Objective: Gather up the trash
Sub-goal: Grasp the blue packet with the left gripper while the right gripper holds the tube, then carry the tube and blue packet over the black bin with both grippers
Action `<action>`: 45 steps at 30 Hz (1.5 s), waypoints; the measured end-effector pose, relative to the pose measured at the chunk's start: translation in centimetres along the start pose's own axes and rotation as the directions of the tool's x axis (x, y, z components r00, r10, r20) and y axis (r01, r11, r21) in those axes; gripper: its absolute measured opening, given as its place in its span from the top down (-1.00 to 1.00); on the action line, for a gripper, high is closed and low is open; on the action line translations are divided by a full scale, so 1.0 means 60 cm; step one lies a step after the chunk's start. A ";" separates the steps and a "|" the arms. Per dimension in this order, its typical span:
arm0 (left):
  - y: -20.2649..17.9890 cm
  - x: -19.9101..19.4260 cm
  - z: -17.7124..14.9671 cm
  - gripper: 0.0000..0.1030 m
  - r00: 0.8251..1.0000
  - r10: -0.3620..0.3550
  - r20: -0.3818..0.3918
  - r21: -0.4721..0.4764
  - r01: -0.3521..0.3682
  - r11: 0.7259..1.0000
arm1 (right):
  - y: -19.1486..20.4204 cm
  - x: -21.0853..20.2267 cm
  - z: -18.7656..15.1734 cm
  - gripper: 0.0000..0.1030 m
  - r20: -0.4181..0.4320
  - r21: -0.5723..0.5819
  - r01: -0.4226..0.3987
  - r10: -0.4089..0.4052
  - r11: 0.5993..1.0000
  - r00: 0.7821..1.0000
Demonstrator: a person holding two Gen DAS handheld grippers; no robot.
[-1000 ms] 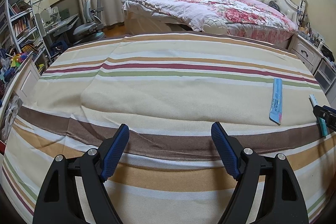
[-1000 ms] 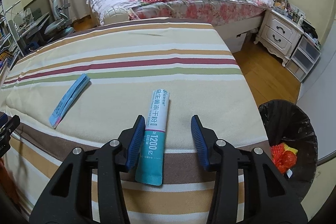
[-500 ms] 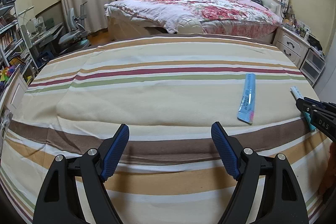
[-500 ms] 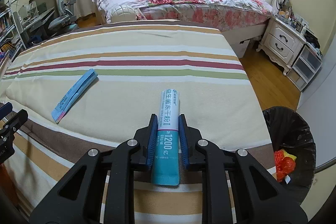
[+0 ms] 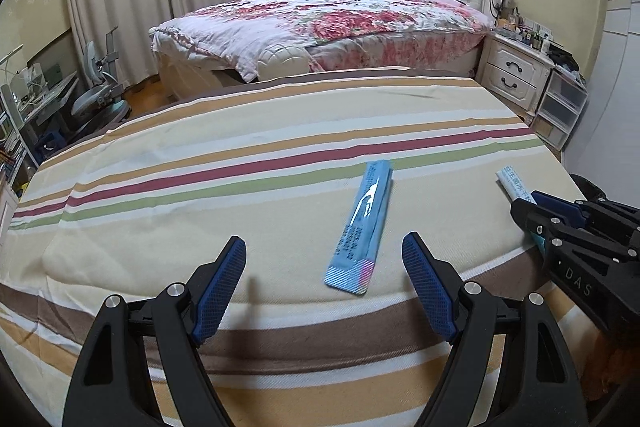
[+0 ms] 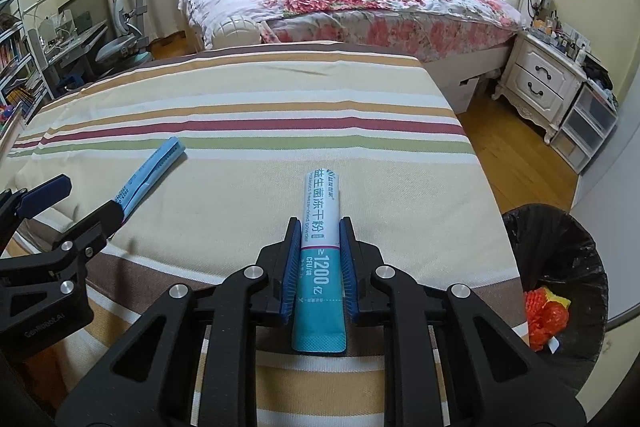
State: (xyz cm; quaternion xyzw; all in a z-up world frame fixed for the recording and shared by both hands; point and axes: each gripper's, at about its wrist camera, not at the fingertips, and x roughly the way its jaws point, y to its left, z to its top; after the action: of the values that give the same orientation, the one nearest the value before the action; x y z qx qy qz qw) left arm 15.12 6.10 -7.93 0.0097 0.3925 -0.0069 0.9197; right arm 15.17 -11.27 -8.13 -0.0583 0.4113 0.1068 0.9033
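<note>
Right tongs [image 6: 319,259] clamped on white-and-teal sachet [image 6: 321,223], centre of right view, lying on striped bed [image 6: 248,131]. Left tongs [image 5: 324,283] agape around blue sachet [image 5: 362,227], untouched. Probably light, limp, slippery film; best pinched mid-length across narrow width.

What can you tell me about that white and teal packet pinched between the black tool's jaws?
The white and teal packet is a long, narrow sachet, apparently of glossy foil or plastic, white at its far half and teal at the near, sealed end, with printed Chinese characters and "1200". It lies lengthwise on the striped bedspread, pointing away from the camera. The right gripper is shut on its middle, a blue pad pressing each long side. The left-wrist view shows only its white tip.
</note>
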 end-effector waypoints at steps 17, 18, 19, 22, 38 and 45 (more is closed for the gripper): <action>-0.020 0.035 0.017 0.56 0.998 -0.048 -0.048 0.025 0.049 0.998 | -0.003 -0.002 -0.002 0.62 0.006 0.010 -0.011 0.011 1.000 1.000; -0.019 0.035 0.017 0.59 0.998 -0.051 -0.047 0.022 0.052 0.998 | -0.004 -0.002 -0.002 0.62 0.006 0.011 -0.011 0.011 1.000 1.000; -0.018 0.034 0.017 0.59 0.997 -0.057 -0.047 0.020 0.058 0.998 | -0.004 -0.002 -0.002 0.62 0.007 0.011 -0.011 0.011 1.000 1.000; -0.016 0.031 0.015 0.61 0.997 -0.069 -0.046 0.014 0.070 0.997 | -0.004 -0.002 -0.003 0.62 0.007 0.011 -0.011 0.011 1.000 1.000; -0.012 0.026 0.014 0.63 0.997 -0.064 -0.040 -0.004 0.064 0.998 | -0.007 -0.007 0.002 0.63 0.009 0.010 0.006 -0.006 1.000 1.000; -0.008 0.012 0.006 0.63 0.997 -0.072 -0.027 -0.021 0.071 0.997 | -0.011 -0.011 0.002 0.64 0.013 0.046 0.015 -0.015 0.999 1.000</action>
State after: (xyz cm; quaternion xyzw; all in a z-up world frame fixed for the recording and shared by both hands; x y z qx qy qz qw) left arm 15.86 5.63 -8.18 -0.0137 0.4054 -0.0356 0.9133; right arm 15.02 -11.99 -7.55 -0.0401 0.4071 0.0911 0.9079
